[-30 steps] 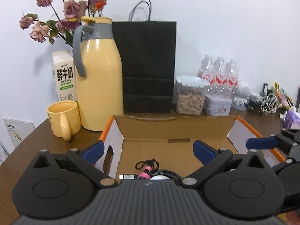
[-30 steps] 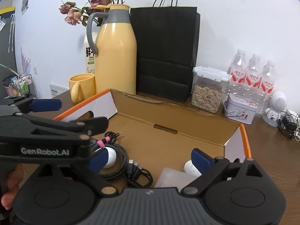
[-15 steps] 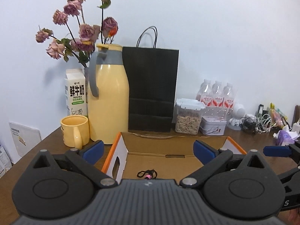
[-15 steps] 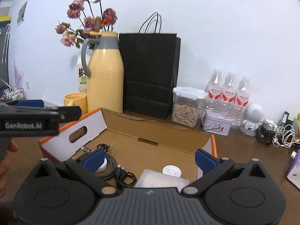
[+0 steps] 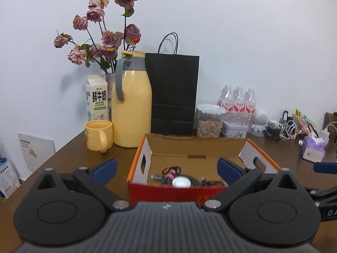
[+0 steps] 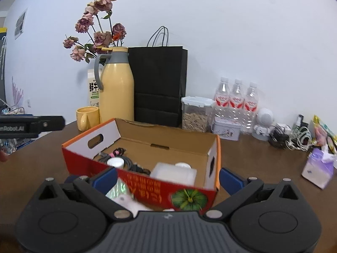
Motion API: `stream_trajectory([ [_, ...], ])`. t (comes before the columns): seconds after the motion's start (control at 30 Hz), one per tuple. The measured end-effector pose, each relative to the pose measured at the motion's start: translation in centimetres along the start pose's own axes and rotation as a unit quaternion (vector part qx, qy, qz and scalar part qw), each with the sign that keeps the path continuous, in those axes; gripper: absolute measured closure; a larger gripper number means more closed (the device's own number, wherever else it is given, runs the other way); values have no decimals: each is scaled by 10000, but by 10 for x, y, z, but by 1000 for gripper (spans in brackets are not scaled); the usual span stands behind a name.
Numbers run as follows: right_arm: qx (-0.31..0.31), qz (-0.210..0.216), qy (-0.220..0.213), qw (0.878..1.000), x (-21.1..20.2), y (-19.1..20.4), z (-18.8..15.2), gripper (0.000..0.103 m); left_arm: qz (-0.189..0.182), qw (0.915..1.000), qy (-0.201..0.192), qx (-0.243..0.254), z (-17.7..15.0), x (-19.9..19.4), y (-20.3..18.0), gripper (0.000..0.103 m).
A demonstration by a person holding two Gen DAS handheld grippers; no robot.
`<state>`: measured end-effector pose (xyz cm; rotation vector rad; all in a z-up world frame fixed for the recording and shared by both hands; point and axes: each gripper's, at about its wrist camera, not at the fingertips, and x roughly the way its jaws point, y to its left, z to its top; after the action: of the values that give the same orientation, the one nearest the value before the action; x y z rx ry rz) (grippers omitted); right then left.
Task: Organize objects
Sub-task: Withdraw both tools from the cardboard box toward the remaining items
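Observation:
An open red and orange cardboard box [image 5: 139,154] [image 6: 147,187] sits on the brown table. Inside lie coiled black cables with a pink tie [image 5: 171,174] [image 6: 117,152], a white round piece [image 5: 180,182] [image 6: 114,162] and a clear plastic case [image 6: 174,172]. My left gripper [image 5: 166,167] hangs open, back from the box's near wall, holding nothing. My right gripper [image 6: 167,178] is open too, before the box's front right corner. A small white and shiny packet [image 6: 121,194] lies on the table near its left finger.
Behind the box stand a yellow jug [image 5: 131,109], a yellow mug [image 5: 99,135], a milk carton [image 5: 96,99], dried roses [image 5: 101,40], a black paper bag [image 5: 172,94], a snack jar [image 5: 209,122], a tin [image 5: 234,129] and water bottles [image 5: 238,103]. Cables [image 6: 294,137] and tissues [image 6: 318,166] lie right.
Both grippers have pulled back and up from over the box. The box's red front wall now shows, and more of the table and wall is in view.

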<state>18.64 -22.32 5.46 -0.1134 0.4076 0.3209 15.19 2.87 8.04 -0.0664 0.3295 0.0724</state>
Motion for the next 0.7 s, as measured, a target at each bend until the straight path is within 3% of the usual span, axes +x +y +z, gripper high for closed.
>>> stream_trajectory([
  [0.4,243,-57,107,9996,-48,5,-44,0,117,9990,431,42,-40,-48,16,0],
  [0.7,343,-112,496,9981,-42,9,-70,0,187,9967,793,-56,-63,-62,29,0],
])
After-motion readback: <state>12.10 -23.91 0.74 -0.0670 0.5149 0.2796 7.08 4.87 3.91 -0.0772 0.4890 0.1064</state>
